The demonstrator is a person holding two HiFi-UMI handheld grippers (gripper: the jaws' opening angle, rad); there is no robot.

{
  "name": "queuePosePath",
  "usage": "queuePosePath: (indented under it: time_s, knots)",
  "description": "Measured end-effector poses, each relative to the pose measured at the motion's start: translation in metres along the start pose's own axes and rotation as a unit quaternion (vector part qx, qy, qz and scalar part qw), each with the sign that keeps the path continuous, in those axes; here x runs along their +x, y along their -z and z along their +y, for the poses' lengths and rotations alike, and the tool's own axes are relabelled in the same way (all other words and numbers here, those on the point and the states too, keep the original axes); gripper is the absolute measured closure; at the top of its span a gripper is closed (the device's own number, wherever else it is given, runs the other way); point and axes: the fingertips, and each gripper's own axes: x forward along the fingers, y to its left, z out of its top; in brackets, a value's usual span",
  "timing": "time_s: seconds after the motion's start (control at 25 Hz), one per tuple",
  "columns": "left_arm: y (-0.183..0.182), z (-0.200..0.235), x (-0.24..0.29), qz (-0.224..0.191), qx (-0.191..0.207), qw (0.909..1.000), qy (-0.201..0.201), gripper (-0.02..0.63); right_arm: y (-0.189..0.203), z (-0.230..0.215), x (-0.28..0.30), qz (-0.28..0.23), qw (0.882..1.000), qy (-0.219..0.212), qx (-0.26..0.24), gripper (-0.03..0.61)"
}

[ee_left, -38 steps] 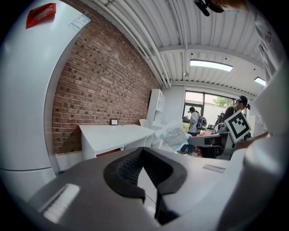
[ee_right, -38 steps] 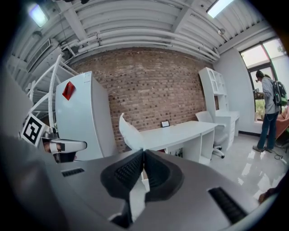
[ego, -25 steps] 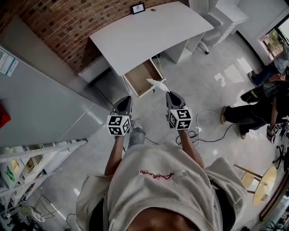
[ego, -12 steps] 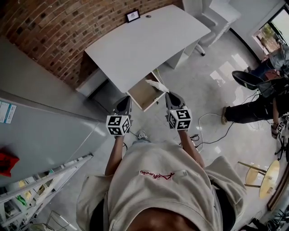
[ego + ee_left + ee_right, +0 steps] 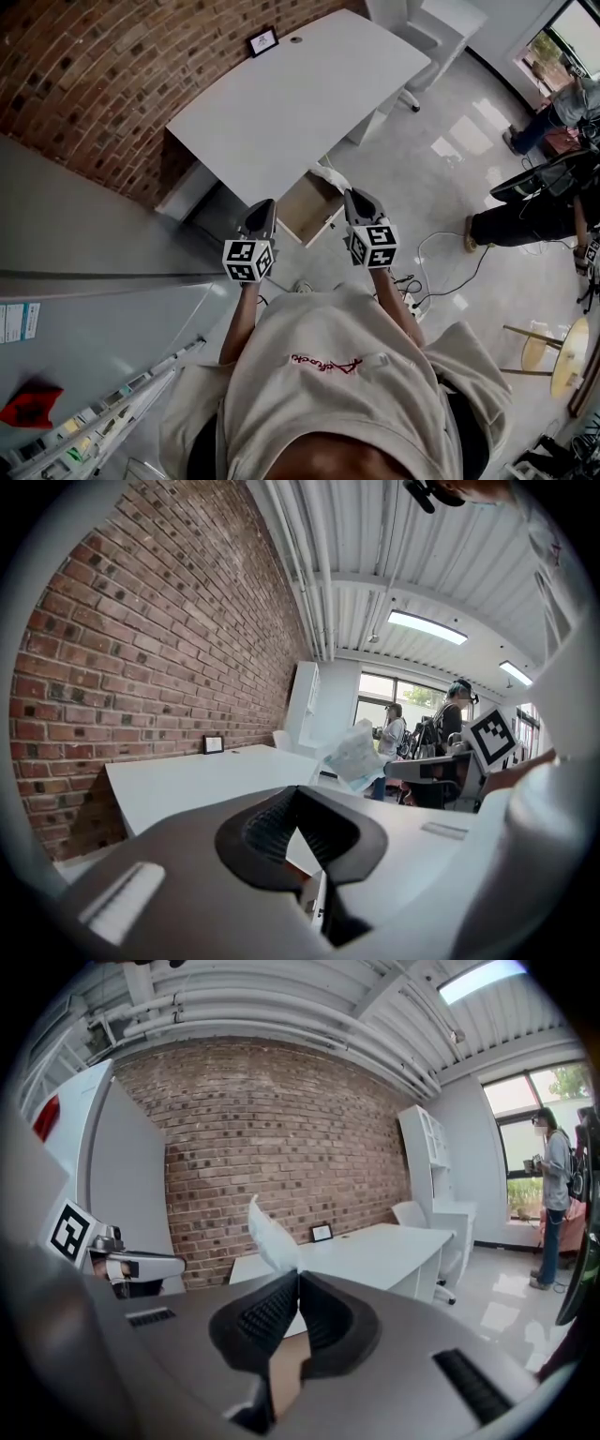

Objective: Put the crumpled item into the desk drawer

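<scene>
Right tool [image 5: 351, 195] is clamped on the crumpled white paper [image 5: 328, 175], held in the air at the right end of the open drawer [image 5: 302, 210]. The drawer sticks out from under the white counter [image 5: 291, 94]. Left tool [image 5: 264, 203] has its jaws together on nothing, just left of the drawer.

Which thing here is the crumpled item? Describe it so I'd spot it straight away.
Find the big white desk against the brick wall, then the open wooden drawer under its front edge. By that drawer, a small white crumpled wad sticks out of the shut right tool. The left tool beside it holds nothing.
</scene>
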Motion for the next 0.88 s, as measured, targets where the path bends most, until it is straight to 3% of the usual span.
queuePosePath:
  time_s: [0.44,0.88]
  knots:
    - [0.024,-0.003,0.007,0.027,-0.007,0.9996,-0.006,0.604,0.020,-0.012,0.010,0.017,1.000,-0.008,0.014,0.566]
    - [0.069,-0.022,0.022,0.067,-0.049,0.9946,-0.062,0.604,0.054,-0.047,0.024,0.074,0.995,-0.062,0.014,0.566]
